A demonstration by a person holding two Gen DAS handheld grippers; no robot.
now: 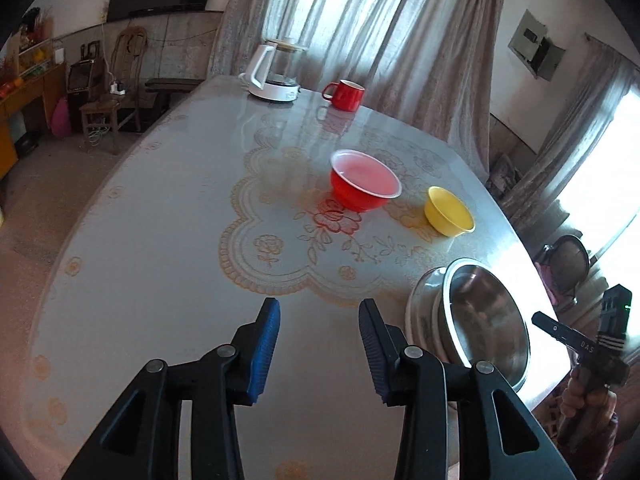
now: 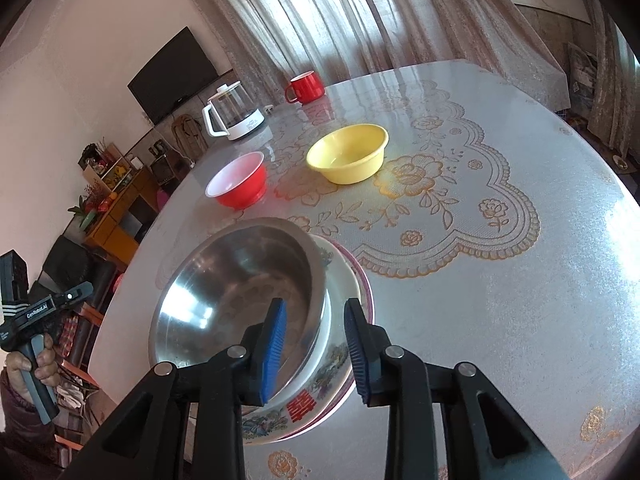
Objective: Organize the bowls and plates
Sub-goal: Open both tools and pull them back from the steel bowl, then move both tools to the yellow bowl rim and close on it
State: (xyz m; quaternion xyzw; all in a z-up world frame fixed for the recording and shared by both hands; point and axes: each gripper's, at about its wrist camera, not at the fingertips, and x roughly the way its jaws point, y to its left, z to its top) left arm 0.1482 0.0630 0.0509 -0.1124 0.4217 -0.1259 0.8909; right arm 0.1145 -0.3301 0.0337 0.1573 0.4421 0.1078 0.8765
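From the left wrist camera, the left gripper (image 1: 319, 316) hangs over bare tablecloth (image 1: 160, 240) with a moderate gap between its blue pads and nothing in it. Past it a red bowl (image 1: 365, 179) with a pale inside and a smaller yellow bowl (image 1: 449, 211) sit apart near the lace pattern in the middle. At the table's right edge a steel bowl (image 1: 486, 318) tilts inside a white bowl (image 1: 420, 312). A white kettle (image 1: 272, 72) and red mug (image 1: 345, 94) stand at the far end.

From the right wrist camera, the right gripper (image 2: 314, 318) straddles the near rim of the stack: its left pad lies inside the steel bowl (image 2: 236, 300), its right pad outside the flowered white bowl (image 2: 320, 376), which rests on a pink-rimmed plate (image 2: 366, 292). Whether the pads press on the rims I cannot tell. The yellow bowl (image 2: 347, 155) and red bowl (image 2: 237, 181) lie beyond. A hand (image 2: 34, 364) holds the other gripper's handle at far left.
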